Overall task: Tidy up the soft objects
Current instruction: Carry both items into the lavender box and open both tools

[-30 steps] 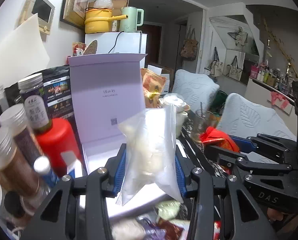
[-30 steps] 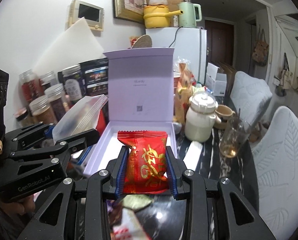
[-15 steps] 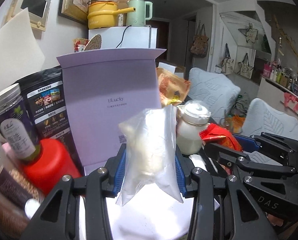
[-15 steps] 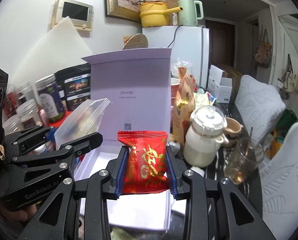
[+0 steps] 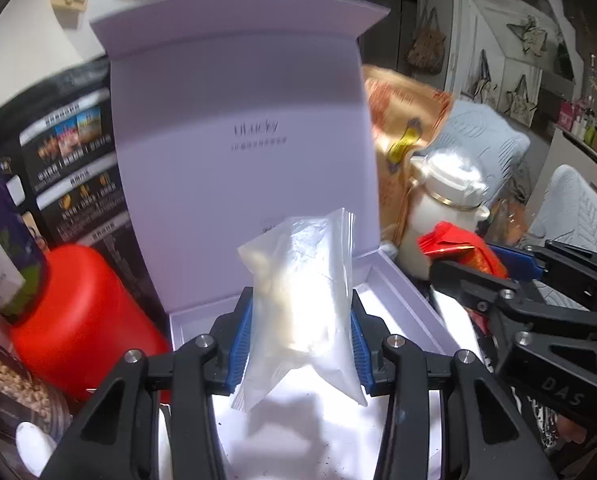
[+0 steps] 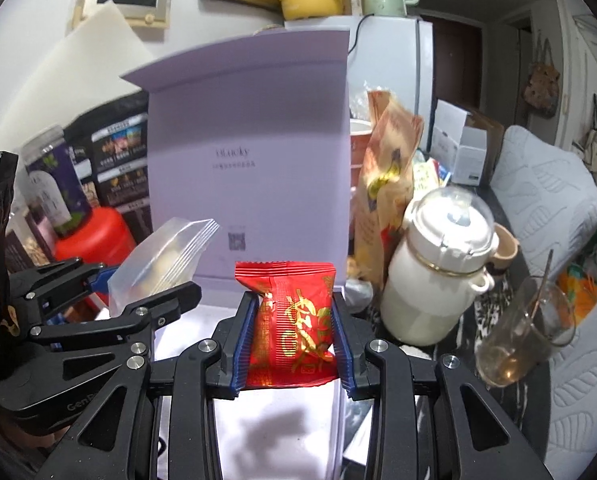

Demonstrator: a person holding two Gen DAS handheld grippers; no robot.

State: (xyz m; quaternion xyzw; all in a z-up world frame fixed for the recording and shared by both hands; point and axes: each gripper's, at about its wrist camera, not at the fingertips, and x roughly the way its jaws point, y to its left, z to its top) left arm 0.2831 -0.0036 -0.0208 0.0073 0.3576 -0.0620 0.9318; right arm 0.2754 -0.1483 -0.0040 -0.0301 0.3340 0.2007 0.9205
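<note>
Clear zip bag point(image 5: 298, 304) of pale, lumpy, soft stuff stands upright, pinched between the blue pads of the left gripper point(image 5: 300, 336), over the white floor of the open lilac box point(image 5: 242, 128). Red jar point(image 5: 78, 312) sits just left of the box. Right gripper point(image 6: 292, 334) clamps a red foil packet point(image 6: 294, 320) with gold lettering, also above the box. Only the right view shows the white lidded pot point(image 6: 442, 280) clearly and the glass cup point(image 6: 526, 332) with its spoon, far right.
</note>
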